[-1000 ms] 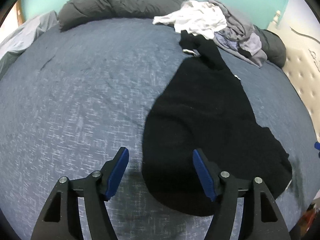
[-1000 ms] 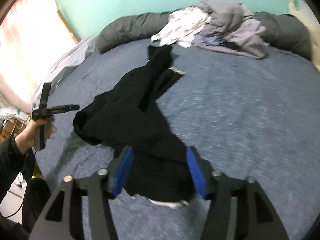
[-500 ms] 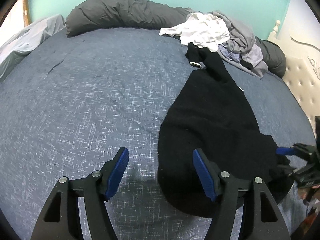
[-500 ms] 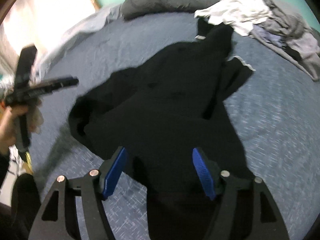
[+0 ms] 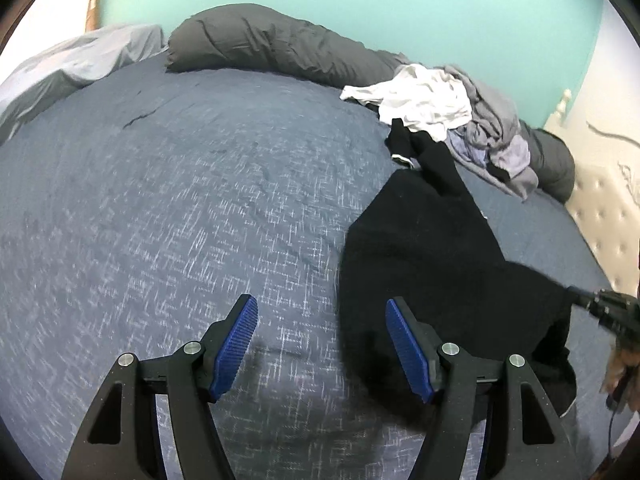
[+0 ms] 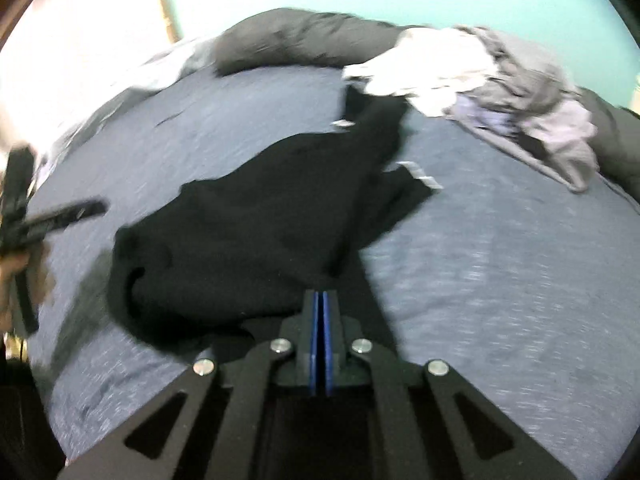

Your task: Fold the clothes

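Observation:
A black garment (image 5: 420, 248) lies crumpled and stretched out on the blue bedspread (image 5: 160, 200). My left gripper (image 5: 320, 344) hangs open just above the bed, its right finger over the garment's near left edge and nothing between the pads. In the right wrist view the black garment (image 6: 260, 216) spreads ahead of my right gripper (image 6: 320, 300), whose blue pads are pressed together on its near edge. The left wrist view shows the right gripper (image 5: 580, 294) at the far right, pulling the cloth to a point. The left gripper (image 6: 60, 216) appears blurred at the left edge, held by a hand.
A pile of white and grey clothes (image 5: 440, 108) sits at the far side of the bed, touching the garment's far end. A long dark grey pillow (image 5: 272, 48) lies along the turquoise wall. A cream tufted headboard (image 5: 600, 216) borders the bed at the right.
My right gripper moved in over the garment's near edge and its jaws went from open to shut on the cloth. My left gripper drifted left, staying open.

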Available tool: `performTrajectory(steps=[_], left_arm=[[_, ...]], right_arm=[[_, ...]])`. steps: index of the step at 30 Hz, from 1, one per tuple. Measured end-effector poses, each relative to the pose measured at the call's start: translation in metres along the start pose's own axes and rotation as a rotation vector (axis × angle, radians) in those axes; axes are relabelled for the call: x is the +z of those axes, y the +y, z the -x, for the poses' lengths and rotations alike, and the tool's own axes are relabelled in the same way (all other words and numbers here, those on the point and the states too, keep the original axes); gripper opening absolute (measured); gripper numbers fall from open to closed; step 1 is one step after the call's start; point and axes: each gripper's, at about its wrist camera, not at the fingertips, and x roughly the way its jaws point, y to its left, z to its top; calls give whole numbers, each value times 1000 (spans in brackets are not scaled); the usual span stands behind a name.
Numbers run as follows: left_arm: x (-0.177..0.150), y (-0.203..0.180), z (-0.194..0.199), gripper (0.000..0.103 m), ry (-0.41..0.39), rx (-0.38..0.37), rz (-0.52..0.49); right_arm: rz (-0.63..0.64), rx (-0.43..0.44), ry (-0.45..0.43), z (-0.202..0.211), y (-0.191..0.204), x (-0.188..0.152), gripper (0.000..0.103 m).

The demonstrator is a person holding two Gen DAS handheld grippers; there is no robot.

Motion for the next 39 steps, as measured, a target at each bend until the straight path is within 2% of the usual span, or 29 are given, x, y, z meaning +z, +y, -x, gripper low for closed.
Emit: performTrajectory(steps=[4, 7, 10, 15, 18, 19, 20, 21, 23, 27, 28, 29, 31, 36, 37, 39], left_arm=[[-14, 0, -1, 71, 8, -6, 4], [-20, -1, -7, 71, 23, -12, -2], [-27, -2, -12, 71, 33, -21, -2], [-33, -6, -20, 71, 56, -34, -15], [-31, -8, -20, 71, 49, -35, -26], [-30, -9, -20, 71, 47, -33, -26], [-29, -9, -20, 71, 45, -32, -24], [-28, -8, -19, 71, 43, -34, -19], [-28, -6, -18, 71, 38, -35, -15], [-29, -2, -16, 71, 38, -39, -7], [-29, -1, -15, 72, 40, -42, -3], [-30, 0, -15, 76, 43, -44, 2], [-30, 1, -14, 80, 41, -46, 4], [-30, 3, -10, 80, 32, -44, 3], [-30, 3, -10, 80, 33, -46, 8], [-30, 4, -11, 80, 33, -48, 10]], right_arm=[[-61, -116, 11, 9, -49, -4, 2], [-127, -204, 49, 7, -88, -18, 2], [-237, -256, 105, 6, -119, -35, 2], [-368, -324, 29, 39, -130, -37, 3], [-307, -256, -22, 57, -98, -22, 7], [-265, -225, -26, 59, -81, -17, 15], [-226, -196, -25, 58, -65, -12, 27], [-191, -167, -28, 58, -47, -10, 34], [-114, -108, -41, 57, -4, -9, 67], [-32, -26, -23, 46, 53, -15, 69], [-2, -23, -10, 40, 67, -17, 72], [34, -37, 0, 32, 80, -19, 76], [89, -52, 8, 22, 97, -20, 77], [254, -163, 90, -23, 128, -25, 77], [270, -174, 92, -26, 126, -26, 75], [283, -196, 91, -30, 119, -26, 51]])
